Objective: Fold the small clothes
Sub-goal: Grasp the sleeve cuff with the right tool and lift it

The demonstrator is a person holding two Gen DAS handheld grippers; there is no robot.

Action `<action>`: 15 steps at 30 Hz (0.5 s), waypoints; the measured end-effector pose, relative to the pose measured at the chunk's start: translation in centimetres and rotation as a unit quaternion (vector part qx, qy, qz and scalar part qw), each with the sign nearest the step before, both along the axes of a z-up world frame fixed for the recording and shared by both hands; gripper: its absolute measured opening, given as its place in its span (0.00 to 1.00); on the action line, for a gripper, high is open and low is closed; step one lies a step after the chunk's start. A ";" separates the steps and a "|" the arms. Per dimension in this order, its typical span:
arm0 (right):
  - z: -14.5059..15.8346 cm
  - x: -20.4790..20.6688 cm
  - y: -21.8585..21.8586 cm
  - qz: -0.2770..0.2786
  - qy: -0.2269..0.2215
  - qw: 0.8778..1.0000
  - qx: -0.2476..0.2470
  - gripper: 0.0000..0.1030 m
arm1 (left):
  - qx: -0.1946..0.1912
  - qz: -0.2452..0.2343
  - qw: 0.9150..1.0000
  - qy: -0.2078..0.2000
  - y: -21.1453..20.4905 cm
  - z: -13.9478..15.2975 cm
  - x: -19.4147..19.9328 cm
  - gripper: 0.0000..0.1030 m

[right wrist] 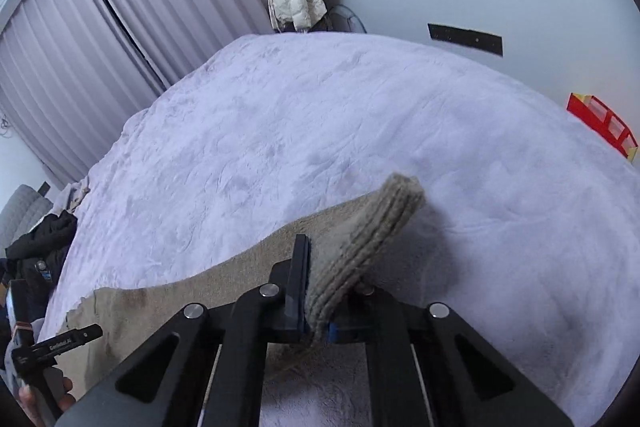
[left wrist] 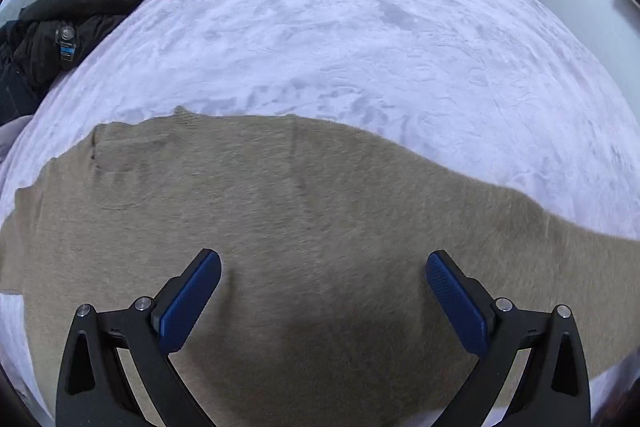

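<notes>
Beige knit — a small sweater [left wrist: 304, 227] — is spread flat on the lilac blanket [left wrist: 340, 27] of the bed, its long axis running across the left wrist view. One ribbed end [right wrist: 372, 247], likely a cuff, is clamped between the closed jaws of the right gripper [right wrist: 316, 291] and lifted off the blanket. The left gripper [left wrist: 323, 291] hovers over the body with its jaws wide apart, nothing pinched. Toward the sweater's middle the way is clear — dark clothes [left wrist: 68, 31] are heaped well apart at the bed's edge.
</notes>
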State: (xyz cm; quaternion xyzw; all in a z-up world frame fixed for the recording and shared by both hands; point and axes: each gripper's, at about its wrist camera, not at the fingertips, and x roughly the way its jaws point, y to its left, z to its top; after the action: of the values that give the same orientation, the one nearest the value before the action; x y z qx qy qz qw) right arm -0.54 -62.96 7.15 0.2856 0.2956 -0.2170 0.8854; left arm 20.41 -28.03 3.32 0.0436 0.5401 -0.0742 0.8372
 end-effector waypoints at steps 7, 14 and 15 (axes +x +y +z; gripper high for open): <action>1.1 -1.6 2.1 -0.011 0.011 0.998 -0.065 0.07 | 0.085 -0.054 0.995 0.000 -5.9 -2.8 -0.8 1.00; 1.5 -2.6 3.3 -0.011 0.033 0.994 -0.101 0.07 | 0.050 -0.043 0.998 0.007 -5.4 -1.9 -0.1 1.00; 1.4 -2.5 3.3 -0.013 0.036 0.994 -0.099 0.07 | 0.053 -0.041 0.998 0.009 -5.5 -2.2 0.4 1.00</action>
State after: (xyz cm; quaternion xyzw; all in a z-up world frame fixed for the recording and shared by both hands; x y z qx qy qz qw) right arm -3.08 -59.69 8.58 0.1926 0.3008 -0.2665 0.8952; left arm 20.76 -33.57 1.10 0.1091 0.5486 -0.0804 0.8251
